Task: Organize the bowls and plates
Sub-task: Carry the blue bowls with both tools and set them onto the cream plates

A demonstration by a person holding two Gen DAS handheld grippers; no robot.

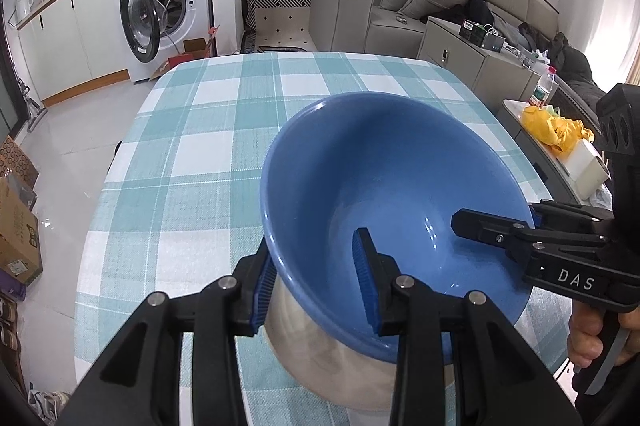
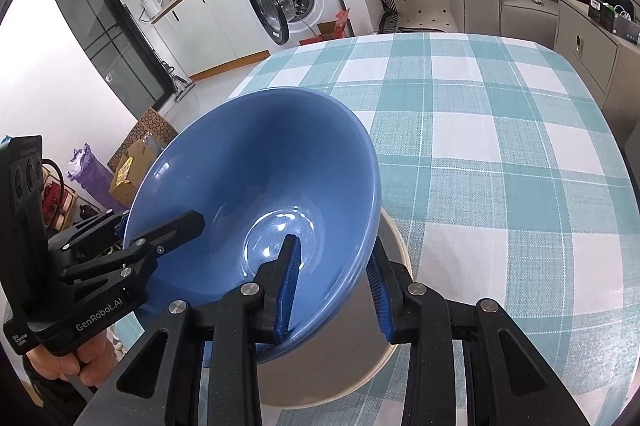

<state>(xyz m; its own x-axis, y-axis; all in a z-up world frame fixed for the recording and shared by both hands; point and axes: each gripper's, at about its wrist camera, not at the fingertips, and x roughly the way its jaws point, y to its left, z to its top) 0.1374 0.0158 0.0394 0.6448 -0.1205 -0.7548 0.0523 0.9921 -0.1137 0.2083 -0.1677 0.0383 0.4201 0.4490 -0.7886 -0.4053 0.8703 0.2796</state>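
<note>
Blue bowl (image 1: pixel 392 177) fills centre-right of the left wrist frame and centre-left of the right wrist frame, tilted, empty, glossy inside. It sits above a pale bowl or plate (image 2: pixel 340 358), lower centre of the frame; can't tell whether the two touch. What's inside the pale one is hidden by the blue bowl.

Checked tablecloth table (image 1: pixel 208 129) is under both and runs to the upper half of each frame.

Left gripper (image 1: pixel 316 290): narrow opening, clamped on the blue bowl's near rim, one blue pad inside the wall, one outside.

Right gripper (image 2: pixel 334 290): same narrow gap, clamped on the opposite rim, one pad inside, one outside. It also shows at right edge of the left wrist frame, held by a hand (image 1: pixel 592 338).

Both grips straddle the bowl wall; the bowl is carried between the two tools.
</note>
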